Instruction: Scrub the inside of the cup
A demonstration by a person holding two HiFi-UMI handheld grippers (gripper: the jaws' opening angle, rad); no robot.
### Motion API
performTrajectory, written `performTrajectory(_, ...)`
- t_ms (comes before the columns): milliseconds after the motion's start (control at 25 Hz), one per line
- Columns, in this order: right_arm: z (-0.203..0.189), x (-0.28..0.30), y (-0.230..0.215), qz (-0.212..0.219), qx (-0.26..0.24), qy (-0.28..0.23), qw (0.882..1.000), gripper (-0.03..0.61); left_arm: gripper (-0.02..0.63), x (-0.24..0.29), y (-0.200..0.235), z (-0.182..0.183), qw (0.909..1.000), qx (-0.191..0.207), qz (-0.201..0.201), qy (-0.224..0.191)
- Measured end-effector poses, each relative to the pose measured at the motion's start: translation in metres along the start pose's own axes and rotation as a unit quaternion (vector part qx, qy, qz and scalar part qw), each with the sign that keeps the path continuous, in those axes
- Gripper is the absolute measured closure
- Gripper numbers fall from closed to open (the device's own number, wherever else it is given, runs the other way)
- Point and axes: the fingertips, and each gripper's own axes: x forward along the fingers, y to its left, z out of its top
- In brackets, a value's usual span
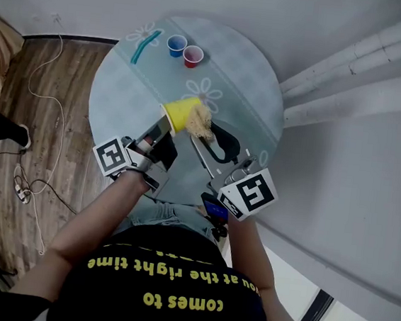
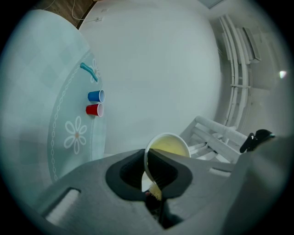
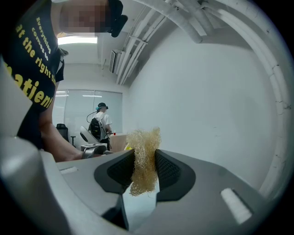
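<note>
1. My left forearm reached forward over the near edge of the tabletop [image 1: 250, 90], and my right arm came in from the other side, so the two tools met in front of me.
2. My left tongs [image 1: 162, 127] [image 2: 154, 167] were nearly closed, pinching the thin wall of the yellow cup [image 1: 181, 111] [image 2: 171, 144] at its rim, with one jaw inside and one outside.
3. The cup was held on its side above the tabletop, with its mouth turned towards my right tongs [image 1: 213, 138] [image 3: 144, 167].
4. My right tongs stood part open, clamped on a scrubber [image 1: 199, 120] [image 3: 143, 151] that sat right at the cup's mouth.
5. The scrubber was a loose, wiry tangle of pale straw-coloured fibres, bulging above the black ribbed pads.
6. The cup was smooth, round and tapered, with a pale rim.
7. The tabletop was round, covered in pale blue-green cloth printed with daisies.
8. At its far side stood a small blue cup [image 1: 176, 45] and a red cup [image 1: 193, 56] just beside each other.
</note>
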Motion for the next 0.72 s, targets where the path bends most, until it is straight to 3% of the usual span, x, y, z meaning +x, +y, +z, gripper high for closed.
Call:
performTrajectory(240, -0.001, -0.008, -0.022, -0.025, 0.014, -0.01, 1.0, 0.443, 0.597, -0.001, 0.0, -0.002, 0.9999, -0.01, -0.002, -0.002)
performTrajectory(720, -0.012, 0.007, 0.039, 0.045, 0.03, -0.015, 0.998, 0.443, 0.597, -0.003, -0.006, 0.008, 0.9982, -0.05, -0.017, -0.029)
